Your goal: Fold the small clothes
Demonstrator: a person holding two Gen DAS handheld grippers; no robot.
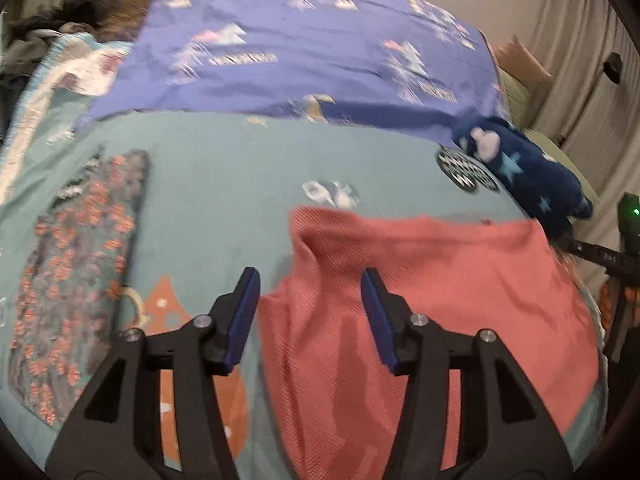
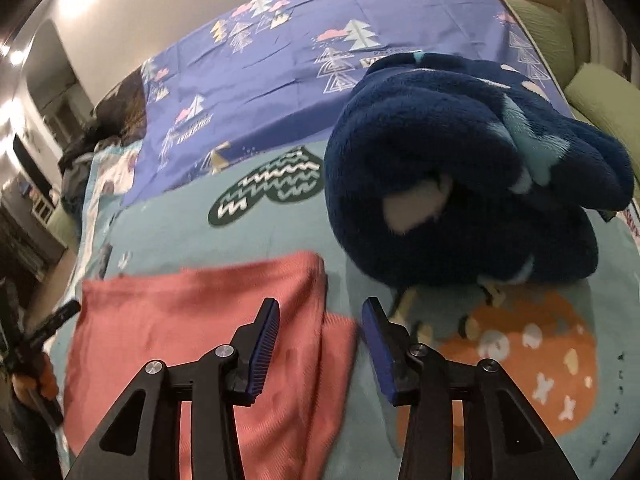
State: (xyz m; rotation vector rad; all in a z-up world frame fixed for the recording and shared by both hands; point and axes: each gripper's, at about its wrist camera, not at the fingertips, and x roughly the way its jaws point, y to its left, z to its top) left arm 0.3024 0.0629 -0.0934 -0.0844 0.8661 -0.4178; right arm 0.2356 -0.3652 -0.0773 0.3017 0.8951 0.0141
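Observation:
A coral-pink knit garment [image 1: 432, 300] lies flat on the teal bedspread [image 1: 224, 184], with a fold raised at its left edge. My left gripper [image 1: 310, 280] is open and empty, hovering over that left edge. In the right wrist view the same pink garment [image 2: 192, 320] lies at lower left. My right gripper [image 2: 320, 312] is open and empty over its right edge. A dark-blue fleece garment with stars [image 2: 460, 168] lies bunched just beyond, also seen in the left wrist view [image 1: 532, 168].
A folded grey floral garment [image 1: 76, 264] lies at the left of the bed. A purple tree-print sheet [image 1: 304, 52] covers the far half. Green cushions [image 2: 600, 96] and curtains [image 1: 580, 60] stand at the right. A dark clothes pile [image 1: 100, 4] sits far left.

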